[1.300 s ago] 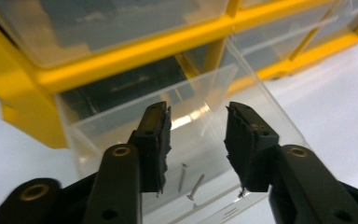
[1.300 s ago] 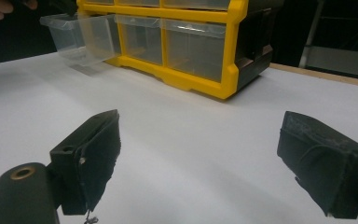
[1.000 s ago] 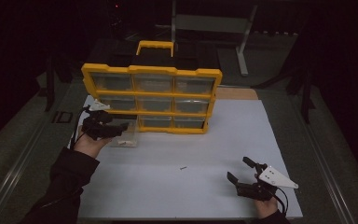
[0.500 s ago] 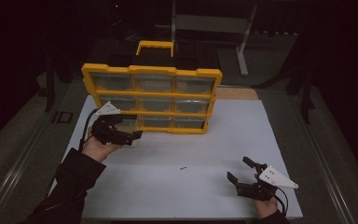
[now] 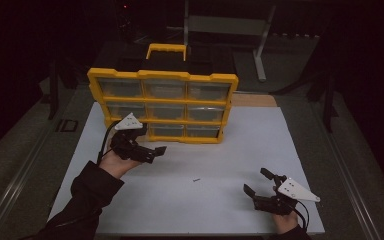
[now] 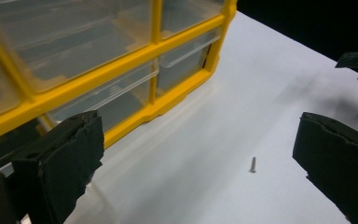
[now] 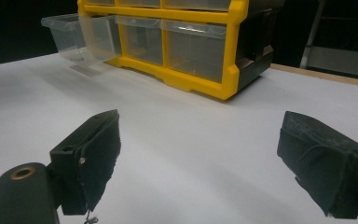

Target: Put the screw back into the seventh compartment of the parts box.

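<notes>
Left tool [image 6: 196,154] gaped wide, empty, aimed at loose screw [image 6: 253,164] on tabletop [image 5: 220,200]; bottom-left drawer [image 7: 77,35] of organiser [image 5: 162,105] pulled out, ready to receive; right tool [image 5: 264,190] open, idle.

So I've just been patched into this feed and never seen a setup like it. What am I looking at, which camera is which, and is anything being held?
A person works at a white table, holding a two-jaw tool in each hand. The wide picture comes from a camera overhead; the other two ride on the tools and look out between their black jaws. The left gripper sits by the lower left corner of a yellow organizer with clear drawers, where the bottom left drawer is pulled out. The right gripper rests near the table's front edge. Both have their jaws apart, holding nothing. A small screw lies loose on the table between them.
</notes>
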A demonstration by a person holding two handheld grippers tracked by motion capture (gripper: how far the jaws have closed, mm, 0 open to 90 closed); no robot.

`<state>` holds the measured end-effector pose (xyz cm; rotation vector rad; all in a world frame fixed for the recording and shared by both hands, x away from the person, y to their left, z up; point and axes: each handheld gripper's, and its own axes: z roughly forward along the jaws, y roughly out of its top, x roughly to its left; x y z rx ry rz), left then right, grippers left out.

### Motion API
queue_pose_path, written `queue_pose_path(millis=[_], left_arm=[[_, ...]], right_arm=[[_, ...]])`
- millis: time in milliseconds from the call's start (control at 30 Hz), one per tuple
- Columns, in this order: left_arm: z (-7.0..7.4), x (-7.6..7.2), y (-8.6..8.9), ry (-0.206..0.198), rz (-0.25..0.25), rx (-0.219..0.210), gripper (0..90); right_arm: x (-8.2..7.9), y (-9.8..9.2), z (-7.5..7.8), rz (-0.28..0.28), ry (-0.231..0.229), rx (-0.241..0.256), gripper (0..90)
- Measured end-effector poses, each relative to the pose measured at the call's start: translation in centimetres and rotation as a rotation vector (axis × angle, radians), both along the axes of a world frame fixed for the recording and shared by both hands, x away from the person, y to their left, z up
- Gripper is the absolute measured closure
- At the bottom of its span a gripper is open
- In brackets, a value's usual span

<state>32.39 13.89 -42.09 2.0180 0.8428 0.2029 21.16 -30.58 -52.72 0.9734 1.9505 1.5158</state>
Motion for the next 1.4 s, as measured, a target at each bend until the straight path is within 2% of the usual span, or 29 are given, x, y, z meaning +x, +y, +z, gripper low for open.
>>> queue_pose_path(millis=[733,1033,1400], left_arm=[[-1.6,-1.5,-5.8,0.011,-0.182,0.006,1.8],[-2.6,-1.6,-7.5,0.031,-0.211,0.008,2.1],[-4.1,-1.7,-8.8,0.062,-0.242,0.018,3.0]], right_arm=[[0.0,0.1,0.0,0.005,0.001,0.001,13.1],[0.0,0.1,0.0,0.006,0.0,0.001,13.1],[0.0,0.0,0.0,0.006,-0.003,0.0,13.2]])
